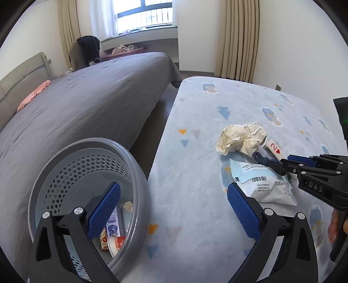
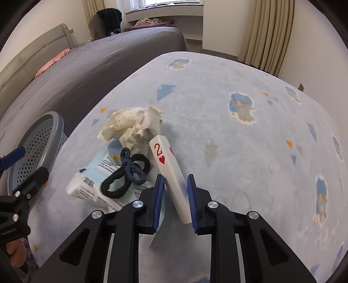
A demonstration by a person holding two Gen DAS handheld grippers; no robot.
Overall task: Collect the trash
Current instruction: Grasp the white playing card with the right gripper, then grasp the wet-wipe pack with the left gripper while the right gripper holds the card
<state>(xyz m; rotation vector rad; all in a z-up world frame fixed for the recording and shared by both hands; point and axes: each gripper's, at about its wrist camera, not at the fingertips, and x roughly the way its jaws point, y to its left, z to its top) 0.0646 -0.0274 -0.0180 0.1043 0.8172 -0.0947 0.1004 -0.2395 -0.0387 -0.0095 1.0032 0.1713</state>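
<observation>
A playing card, the two of hearts [image 2: 171, 172], stands bent between the pads of my right gripper [image 2: 175, 185], which is shut on it just above the rug; the card also shows in the left wrist view [image 1: 275, 148]. Beside it lie a crumpled paper wad [image 2: 132, 128] [image 1: 241, 139], dark hair ties [image 2: 128, 172] [image 1: 267, 162] and a white and blue plastic packet [image 2: 93, 185] [image 1: 263, 185]. My left gripper [image 1: 174, 209] is open and empty, between the grey perforated bin [image 1: 139, 174] and the packet. The bin holds several scraps.
The trash lies on a pale blue patterned rug [image 2: 239, 152]. A bed with a grey cover [image 1: 76, 104] runs along the left, right behind the bin [image 2: 32, 139]. Curtains [image 1: 239, 37] and a window [image 1: 143, 15] are at the back.
</observation>
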